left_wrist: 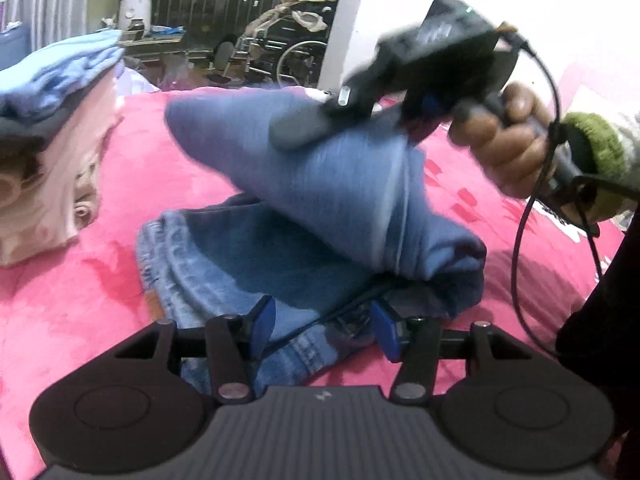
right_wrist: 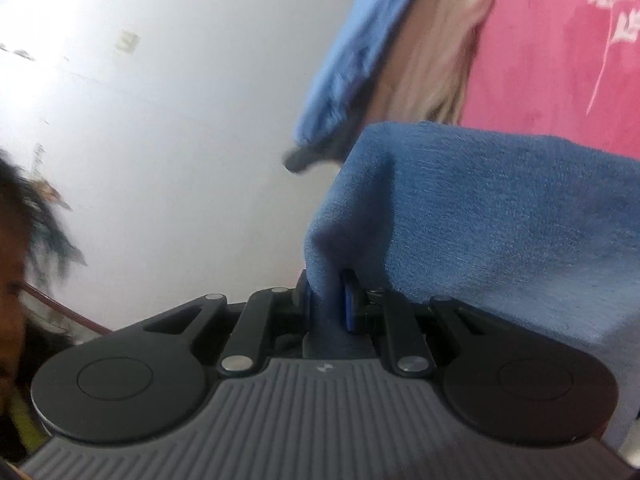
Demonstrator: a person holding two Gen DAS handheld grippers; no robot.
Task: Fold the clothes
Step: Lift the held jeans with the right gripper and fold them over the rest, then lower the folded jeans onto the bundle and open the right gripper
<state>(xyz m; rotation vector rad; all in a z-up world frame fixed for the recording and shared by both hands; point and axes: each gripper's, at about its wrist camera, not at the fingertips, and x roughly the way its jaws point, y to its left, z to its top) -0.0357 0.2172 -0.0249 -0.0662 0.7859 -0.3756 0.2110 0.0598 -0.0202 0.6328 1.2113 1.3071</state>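
Lying crosswise, jeans (left_wrist: 224,276) half-folded

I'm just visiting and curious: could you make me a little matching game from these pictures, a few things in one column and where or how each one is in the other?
Things:
1. blue fleece cloth
2. faded blue denim jeans
3. pile of folded clothes
4. pink plush blanket

States:
A. stacked at the left
B. spread under everything
C. pinched in the right gripper
D. lying between the left gripper's open fingers

Pairs: 1-C, 2-D, 3-A, 4-B

Faded denim jeans (left_wrist: 248,264), plush blanket (left_wrist: 80,300)
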